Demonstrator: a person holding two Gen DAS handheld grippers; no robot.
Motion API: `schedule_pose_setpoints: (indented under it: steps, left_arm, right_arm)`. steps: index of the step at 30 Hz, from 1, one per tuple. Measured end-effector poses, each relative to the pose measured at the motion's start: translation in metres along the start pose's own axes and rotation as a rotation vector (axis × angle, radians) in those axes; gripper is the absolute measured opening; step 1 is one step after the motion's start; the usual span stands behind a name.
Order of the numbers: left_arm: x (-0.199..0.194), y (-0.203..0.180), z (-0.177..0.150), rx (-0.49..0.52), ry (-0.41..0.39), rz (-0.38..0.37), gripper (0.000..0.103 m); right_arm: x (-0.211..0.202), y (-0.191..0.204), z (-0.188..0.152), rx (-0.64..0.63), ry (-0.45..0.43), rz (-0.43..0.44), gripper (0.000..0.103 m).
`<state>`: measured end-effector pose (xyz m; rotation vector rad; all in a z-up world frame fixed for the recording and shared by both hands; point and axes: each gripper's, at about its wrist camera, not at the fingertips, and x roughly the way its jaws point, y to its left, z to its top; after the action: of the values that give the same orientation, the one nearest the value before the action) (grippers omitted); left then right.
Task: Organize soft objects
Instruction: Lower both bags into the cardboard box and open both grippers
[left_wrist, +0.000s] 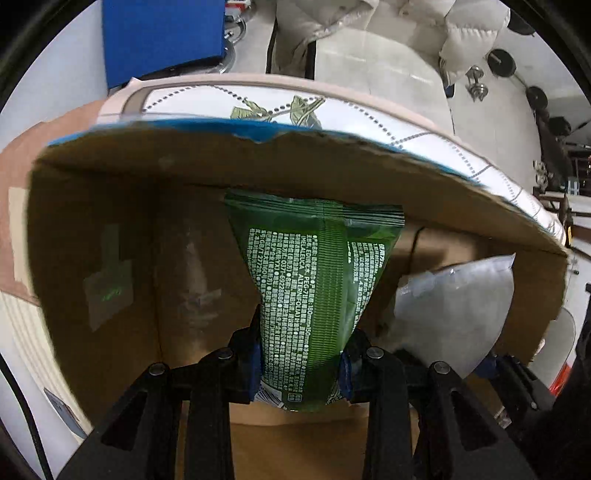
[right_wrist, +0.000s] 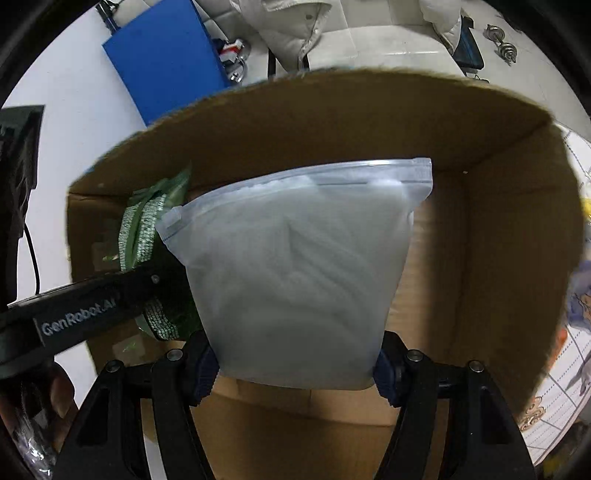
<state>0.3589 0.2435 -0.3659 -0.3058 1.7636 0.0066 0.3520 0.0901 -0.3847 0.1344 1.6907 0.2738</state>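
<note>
My left tongs (left_wrist: 301, 373) clamp the green packet (left_wrist: 314, 280); my right tongs (right_wrist: 295, 373) clamp the frosted zip bag (right_wrist: 295, 266), both ahead inside the cardboard box (right_wrist: 498, 229).

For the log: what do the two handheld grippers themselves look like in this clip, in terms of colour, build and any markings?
Both are matte black with angular linkage arms joined by round silver pivot bolts. The left gripper and right gripper each carry dark blue ribbed fingertip pads. Seen from the right wrist view, the left gripper's side bears white "GenRobot.AI" lettering. No sleeves are visible.
</note>
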Motion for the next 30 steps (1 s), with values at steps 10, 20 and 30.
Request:
schedule_pose_setpoints:
  steps: [10,20,30]
  left_arm:
    - [-0.012,0.008,-0.009,0.005,-0.003,-0.006,0.067]
    - [-0.073,0.011,-0.077,0.084,-0.201,0.081,0.1]
    - [-0.113,0.004,-0.15,0.069,-0.385,0.105,0.1]
  right_arm:
    - [0.003,0.027,0.001,-0.073,0.007,-0.078,0.103]
    - [-0.059,0.026,-0.051,-0.088,-0.123,-0.165,0.103]
    - [-0.115,0.018,-0.118,-0.126,-0.236,-0.177,0.103]
